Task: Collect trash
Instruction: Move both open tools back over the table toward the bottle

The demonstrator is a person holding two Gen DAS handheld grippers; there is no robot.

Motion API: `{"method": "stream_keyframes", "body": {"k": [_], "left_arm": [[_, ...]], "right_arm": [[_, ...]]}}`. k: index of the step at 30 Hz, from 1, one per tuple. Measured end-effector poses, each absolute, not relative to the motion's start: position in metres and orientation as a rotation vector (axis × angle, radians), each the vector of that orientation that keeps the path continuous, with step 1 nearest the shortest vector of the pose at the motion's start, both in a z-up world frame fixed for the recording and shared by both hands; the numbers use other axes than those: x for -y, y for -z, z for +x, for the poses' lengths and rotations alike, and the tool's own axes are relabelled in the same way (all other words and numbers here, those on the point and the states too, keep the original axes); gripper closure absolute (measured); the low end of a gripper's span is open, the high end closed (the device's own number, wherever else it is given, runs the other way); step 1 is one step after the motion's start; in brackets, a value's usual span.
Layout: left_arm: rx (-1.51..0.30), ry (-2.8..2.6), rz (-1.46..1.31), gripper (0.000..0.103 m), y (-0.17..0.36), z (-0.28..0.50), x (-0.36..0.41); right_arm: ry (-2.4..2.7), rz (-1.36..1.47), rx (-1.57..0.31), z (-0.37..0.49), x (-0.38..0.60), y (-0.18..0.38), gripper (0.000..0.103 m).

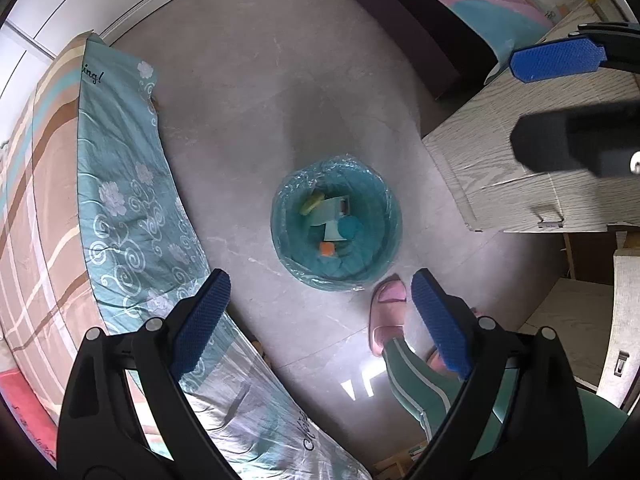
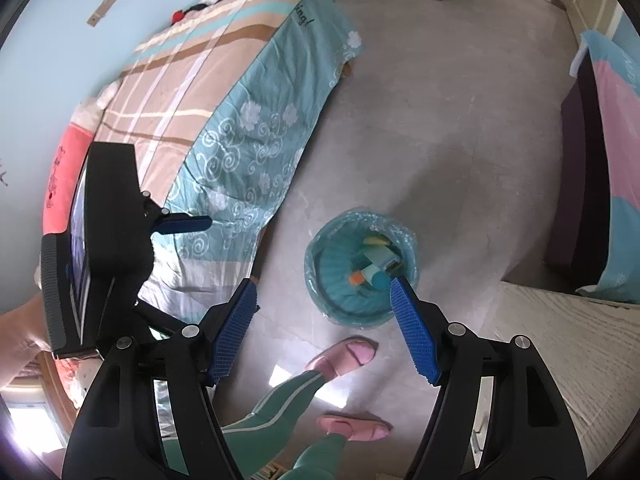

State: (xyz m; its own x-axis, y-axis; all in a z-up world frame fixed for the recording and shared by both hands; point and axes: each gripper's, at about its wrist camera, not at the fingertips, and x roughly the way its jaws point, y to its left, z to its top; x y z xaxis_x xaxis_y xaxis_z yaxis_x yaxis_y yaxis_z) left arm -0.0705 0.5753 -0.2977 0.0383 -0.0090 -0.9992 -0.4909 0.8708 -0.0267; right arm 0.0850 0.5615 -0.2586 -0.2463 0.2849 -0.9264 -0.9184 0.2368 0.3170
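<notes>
both hand-held grippers, left (image 1: 320, 316) and right (image 2: 324, 328), spread and empty above bin (image 1: 336, 232); could nudge lightweight bin over.

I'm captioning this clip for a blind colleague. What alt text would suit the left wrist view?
Seen from above, the open, empty left gripper hangs over a grey floor, where a bin with a teal liner holds several pieces of trash. A bed lies to the left, a pale wooden table to the right, and a pink slipper stands near the bin.
</notes>
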Motion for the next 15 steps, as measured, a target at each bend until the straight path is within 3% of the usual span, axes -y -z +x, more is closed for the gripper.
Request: {"method": "stream_keyframes", "body": {"k": [7,12,15], "left_arm": [[-1.479,-0.382,-0.405,0.013,0.285,-0.077,-0.573],[-1.428,-0.383,-0.374,0.013,0.251,-0.075,-0.565],[-1.367,-0.372,-0.346,0.013,0.219,-0.069,-0.558]], "right_arm": [[-1.320,-0.601,-1.305,0.093,-0.545,0.231,0.033],[-1.356,-0.552,-1.242,0.097,-0.520,0.193,0.032],[-1.355,-0.511,-1.186,0.101,-0.496,0.163,0.027]]}}
